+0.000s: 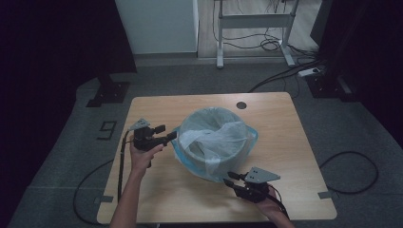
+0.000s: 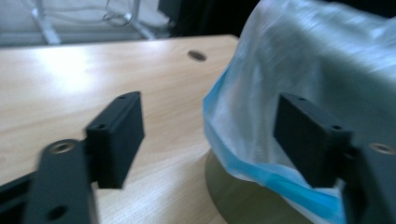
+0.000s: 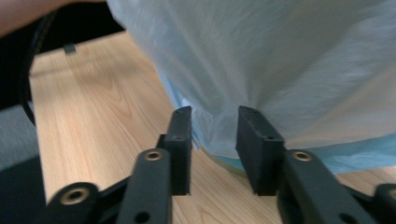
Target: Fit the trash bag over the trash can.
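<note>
Left gripper [image 1: 168, 133] has its jaws spread wide with nothing pinched; the bin [image 1: 216, 142], lined with a whitish-blue plastic bag [image 2: 299, 74], stands on the surface [image 1: 285, 142] just ahead of them, and in the left gripper view the bag's blue hem sits against the far jaw. Right gripper [image 3: 215, 135] has its jaws partly spread low at the bin's near side, a fold of bag hanging between them, not visibly squeezed.
</note>
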A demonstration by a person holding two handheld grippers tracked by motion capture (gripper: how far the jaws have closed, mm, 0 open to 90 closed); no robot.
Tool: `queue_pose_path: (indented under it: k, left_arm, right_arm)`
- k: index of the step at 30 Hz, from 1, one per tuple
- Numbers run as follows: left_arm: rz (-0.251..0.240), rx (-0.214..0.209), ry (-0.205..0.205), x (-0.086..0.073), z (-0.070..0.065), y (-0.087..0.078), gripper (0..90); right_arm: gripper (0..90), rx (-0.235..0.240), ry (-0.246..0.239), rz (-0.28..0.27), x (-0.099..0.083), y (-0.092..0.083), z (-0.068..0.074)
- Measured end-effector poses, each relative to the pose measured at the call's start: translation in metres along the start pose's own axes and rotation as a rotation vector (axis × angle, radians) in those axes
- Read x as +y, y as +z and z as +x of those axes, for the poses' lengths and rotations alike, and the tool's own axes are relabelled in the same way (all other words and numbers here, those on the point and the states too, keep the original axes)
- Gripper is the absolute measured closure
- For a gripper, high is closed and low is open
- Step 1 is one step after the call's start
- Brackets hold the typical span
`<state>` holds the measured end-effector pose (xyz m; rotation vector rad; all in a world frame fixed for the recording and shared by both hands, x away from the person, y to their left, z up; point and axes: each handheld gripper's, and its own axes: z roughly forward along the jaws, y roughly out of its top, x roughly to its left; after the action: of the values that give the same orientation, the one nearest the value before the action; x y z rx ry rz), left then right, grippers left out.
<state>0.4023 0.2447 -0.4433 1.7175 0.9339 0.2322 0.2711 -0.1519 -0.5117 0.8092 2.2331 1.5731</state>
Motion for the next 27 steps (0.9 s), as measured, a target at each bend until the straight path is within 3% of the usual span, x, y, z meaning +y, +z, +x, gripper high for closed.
queue_pose_path:
  k: [3, 8, 16, 20, 27]
  left_arm:
    - [-0.025, -0.022, 0.036, 0.005, -0.002, -0.013, 19.0]
    - [-0.041, -0.087, 0.079, 0.015, -0.012, -0.026, 20.3]
    - [0.022, -0.186, 0.224, 0.042, -0.042, -0.024, 29.3]
    - [0.072, -0.216, 0.276, 0.058, -0.056, -0.014, 33.6]
    - [0.241, -0.249, 0.385, 0.080, -0.085, 0.014, 45.5]
  right_arm:
    - [50.0, 0.001, 0.043, -0.036, 0.004, -0.008, -0.002]
    - [41.9, -0.029, 0.055, -0.082, 0.006, -0.028, -0.009]
    - [43.3, -0.091, 0.117, -0.115, -0.006, -0.057, -0.032]
    - [43.6, -0.116, 0.137, -0.130, -0.009, -0.067, -0.038]
    - [45.3, -0.128, 0.168, -0.142, -0.011, -0.072, -0.046]
